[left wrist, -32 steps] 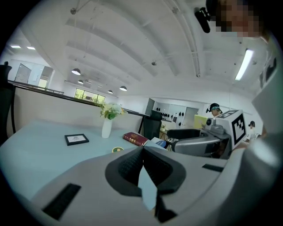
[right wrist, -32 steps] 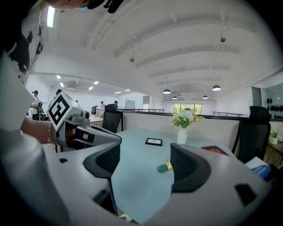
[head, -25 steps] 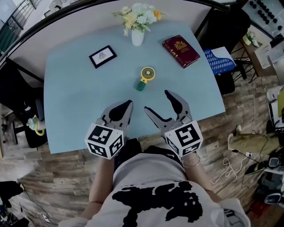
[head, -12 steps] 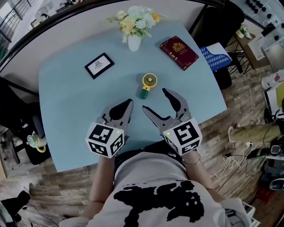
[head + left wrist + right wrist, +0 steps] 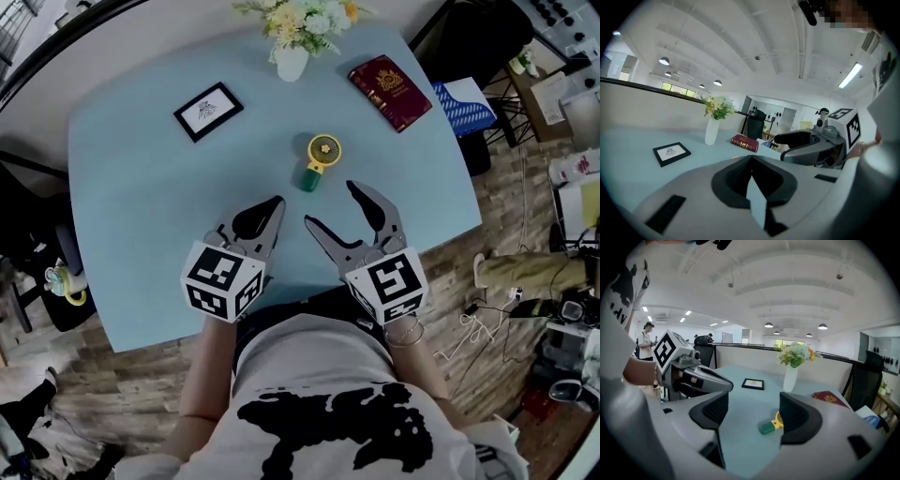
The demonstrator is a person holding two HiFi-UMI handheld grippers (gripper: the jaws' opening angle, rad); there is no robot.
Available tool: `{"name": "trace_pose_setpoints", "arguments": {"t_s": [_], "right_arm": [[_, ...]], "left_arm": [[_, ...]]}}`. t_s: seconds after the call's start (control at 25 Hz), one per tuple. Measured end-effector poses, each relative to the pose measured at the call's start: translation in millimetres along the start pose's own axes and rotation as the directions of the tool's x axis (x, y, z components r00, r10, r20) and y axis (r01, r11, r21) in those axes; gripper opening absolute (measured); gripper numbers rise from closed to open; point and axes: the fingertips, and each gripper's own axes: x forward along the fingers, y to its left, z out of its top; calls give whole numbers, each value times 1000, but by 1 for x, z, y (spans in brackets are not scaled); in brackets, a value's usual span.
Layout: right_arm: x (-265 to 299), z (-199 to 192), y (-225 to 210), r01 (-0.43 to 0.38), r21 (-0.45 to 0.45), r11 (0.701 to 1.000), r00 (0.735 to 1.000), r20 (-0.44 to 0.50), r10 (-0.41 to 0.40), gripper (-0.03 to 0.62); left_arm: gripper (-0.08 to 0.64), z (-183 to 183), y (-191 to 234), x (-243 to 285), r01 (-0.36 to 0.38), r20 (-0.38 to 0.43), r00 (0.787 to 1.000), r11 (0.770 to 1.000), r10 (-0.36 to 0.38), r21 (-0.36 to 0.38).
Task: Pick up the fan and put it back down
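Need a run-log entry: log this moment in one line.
fan: on table | left gripper: jaws shut, empty | right gripper: jaws open, just narrowed, nothing between, fan ahead

A pale blue table (image 5: 122, 216) with rounded corners carries four things, all well apart from one another. Close to its middle lies a small fan (image 5: 319, 159) on its side, the round yellow head towards the far side and the green handle towards the near side. At far left a black picture frame (image 5: 207, 111) lies flat. A white vase (image 5: 292, 62) of flowers (image 5: 305, 17) stands upright at the far edge. At far right a dark red book (image 5: 390, 91) lies closed, set at a slant
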Motion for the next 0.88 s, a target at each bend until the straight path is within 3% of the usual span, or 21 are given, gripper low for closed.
{"name": "trace_pose_setpoints", "arguments": {"t_s": [0.6,0.72,0.88], "right_arm": [[43,-20,2,-94,53,994,992,-82,98,284],[50,-30,-9,-76,100,992,992,-96,86,275],[58,-44,-30,5,186,983,994,-110,16,250]], "left_arm": [[11,-13,27,2,-54,-14,998,998,54,-42],[11,-23,32,8,-62,-46,997,997,60,-45],[11,-39,36,12,-65,-77,995,995,59,-80]]}}
